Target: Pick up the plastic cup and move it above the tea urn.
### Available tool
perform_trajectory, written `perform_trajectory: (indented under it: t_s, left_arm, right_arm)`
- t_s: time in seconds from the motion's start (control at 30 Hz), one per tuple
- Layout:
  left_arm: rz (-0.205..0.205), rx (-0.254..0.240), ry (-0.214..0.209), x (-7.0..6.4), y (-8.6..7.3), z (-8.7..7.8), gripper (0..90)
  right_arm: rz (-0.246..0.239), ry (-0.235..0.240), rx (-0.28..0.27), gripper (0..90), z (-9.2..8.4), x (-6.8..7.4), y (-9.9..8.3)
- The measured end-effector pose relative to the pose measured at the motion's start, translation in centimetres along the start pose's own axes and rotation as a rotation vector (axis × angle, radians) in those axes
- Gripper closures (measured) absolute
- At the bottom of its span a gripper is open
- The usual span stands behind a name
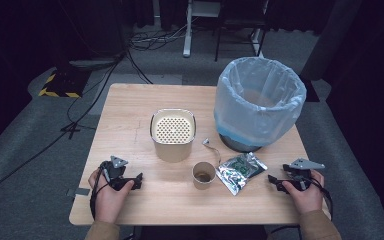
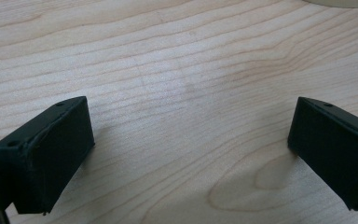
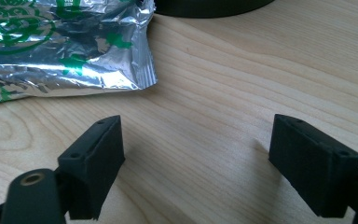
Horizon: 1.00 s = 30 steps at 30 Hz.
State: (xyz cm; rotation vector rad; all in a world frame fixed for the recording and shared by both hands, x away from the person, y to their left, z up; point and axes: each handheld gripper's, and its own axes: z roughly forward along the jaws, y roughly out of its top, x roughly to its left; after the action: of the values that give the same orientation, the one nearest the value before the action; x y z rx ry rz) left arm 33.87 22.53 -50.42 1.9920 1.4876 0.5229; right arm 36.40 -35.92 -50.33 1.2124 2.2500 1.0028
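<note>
My left gripper (image 1: 139, 180) rests on the wooden table (image 1: 130, 105) near its front left, held in a hand, and in the left gripper view my left gripper (image 2: 191, 140) stands open over bare wood. At the front right my right gripper (image 1: 271, 181) lies in the other hand. The right gripper view has my right gripper (image 3: 196, 149) open, nothing between its jaws. A crinkled silver foil packet (image 1: 240, 170) with green print lies just left of it, and the foil packet (image 3: 65, 46) sits beyond the left jaw. A paper cup (image 1: 203, 175) stands at front centre.
A cream canister with a perforated top (image 1: 173, 134) stands mid-table. A bin lined with a pale blue bag (image 1: 258, 102) occupies the back right, its dark base (image 3: 209, 7) close ahead of the right gripper. A small scrap (image 1: 210, 146) lies between canister and bin.
</note>
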Motion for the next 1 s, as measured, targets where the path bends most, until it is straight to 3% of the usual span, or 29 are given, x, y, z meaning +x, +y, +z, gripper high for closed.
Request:
perform_trajectory:
  t_s: [0.07,0.13,0.2,0.3,0.4,0.53,0.57,0.67,0.77,0.8,1.0]
  left_arm:
    - [-0.01,-0.02,0.012,0.0,0.0,-0.2,8.4]
    - [-0.027,-0.021,-0.006,0.1,0.1,-0.5,18.0]
    - [-0.036,-0.024,-0.033,0.1,0.3,-0.8,15.5]
    - [-0.022,-0.035,-0.038,-0.2,0.8,-1.4,17.3]
    - [-0.008,-0.073,-0.061,-0.7,1.7,-2.5,18.1]
    - [0.032,-0.109,-0.087,-1.6,3.0,-3.9,18.9]
    - [0.043,-0.11,-0.097,-1.7,3.2,-4.0,18.9]
    - [0.056,-0.124,-0.126,-2.4,3.9,-4.4,19.0]
    - [0.07,-0.128,-0.126,-2.7,4.2,-4.6,19.2]
    - [0.087,-0.135,-0.132,-3.1,4.4,-4.9,19.1]
    - [0.118,-0.138,-0.164,-4.3,4.6,-5.4,19.0]
  right_arm:
    - [0.006,0.005,0.01,26.7,-0.3,0.0,0.1]
    - [0.011,0.018,-0.018,24.7,-0.9,0.0,0.2]
    - [0.006,0.007,-0.029,23.1,-1.6,0.2,0.5]
    - [-0.015,0.022,-0.073,23.9,-2.6,1.0,1.3]
    - [-0.032,0.039,-0.097,24.1,-3.1,2.0,2.2]
    - [-0.069,0.066,-0.092,25.1,-3.6,3.7,3.8]
    - [-0.079,0.097,-0.096,25.9,-3.5,4.3,4.3]
    - [-0.123,0.13,-0.099,26.0,-3.5,5.7,5.4]
    - [-0.126,0.157,-0.106,25.5,-3.3,6.5,5.9]
    - [-0.133,0.189,-0.115,24.2,-3.0,7.3,6.5]
    - [-0.149,0.222,-0.13,22.1,-1.9,9.0,7.1]
